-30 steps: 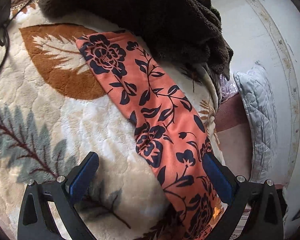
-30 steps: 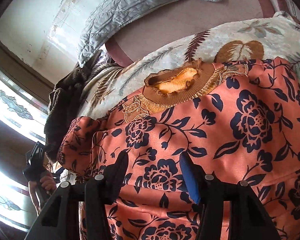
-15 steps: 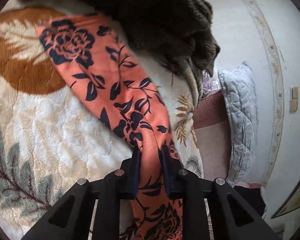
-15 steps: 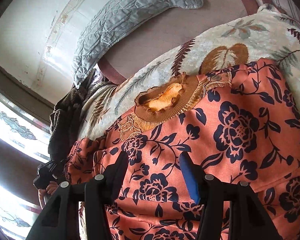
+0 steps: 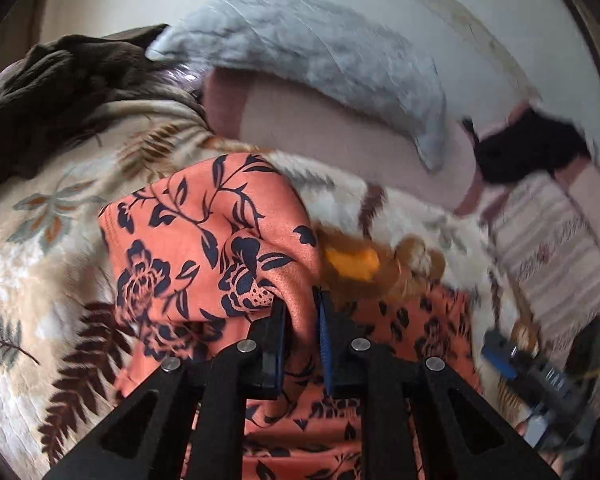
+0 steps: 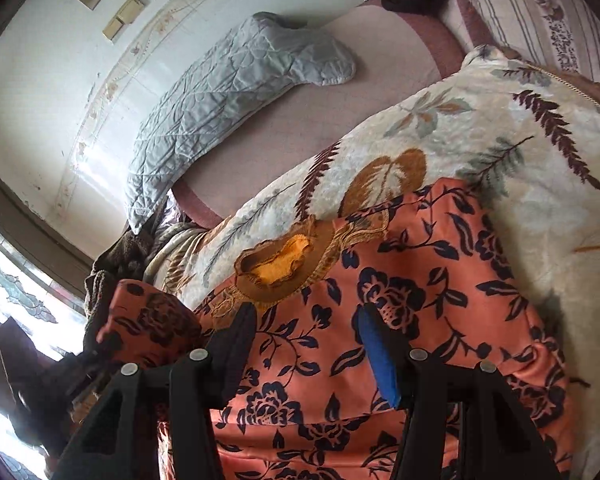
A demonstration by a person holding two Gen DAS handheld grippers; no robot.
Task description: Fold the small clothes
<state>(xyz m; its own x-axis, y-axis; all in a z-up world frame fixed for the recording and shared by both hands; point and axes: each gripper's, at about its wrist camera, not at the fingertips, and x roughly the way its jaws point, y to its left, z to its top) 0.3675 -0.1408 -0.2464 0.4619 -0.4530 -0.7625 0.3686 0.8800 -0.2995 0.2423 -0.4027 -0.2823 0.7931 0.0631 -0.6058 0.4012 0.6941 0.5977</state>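
1. The top [image 6: 400,320], orange with dark blue flowers, lies spread on the leaf-patterned blanket [image 6: 520,128] that covers the bed; its brown ribbed collar [image 6: 284,264] points toward the 11 o'clock side of the right wrist view
2. The left gripper [image 5: 302,320] is clamped on a bunched sleeve [image 5: 220,240] of the top, and its jaws are closing further on the fabric pinched between them; the sleeve rises in a loose hump at 10 o'clock from the fingertips
3. The right gripper [image 6: 308,344] hovers over the body of the top with its fingers apart and nothing between them
4. The fabric looks thin, light and very soft, with a slight sheen that suggests it may slip; it drapes and creases at once, so a pinch at a hem, cuff or shoulder seam should hold better than a pinch in the middle of a panel
5. The left wrist view alone shows the clamp on the sleeve close up, the brown throw [image 5: 60,92] at 10 o'clock and the other gripper blurred at 4 o'clock
6. The right wrist view alone shows the whole front of the top lying flat, the open collar, and the lifted sleeve seen from outside at 8 o'clock
7. Both views show the grey quilted pillow [image 6: 228,92] near the wall
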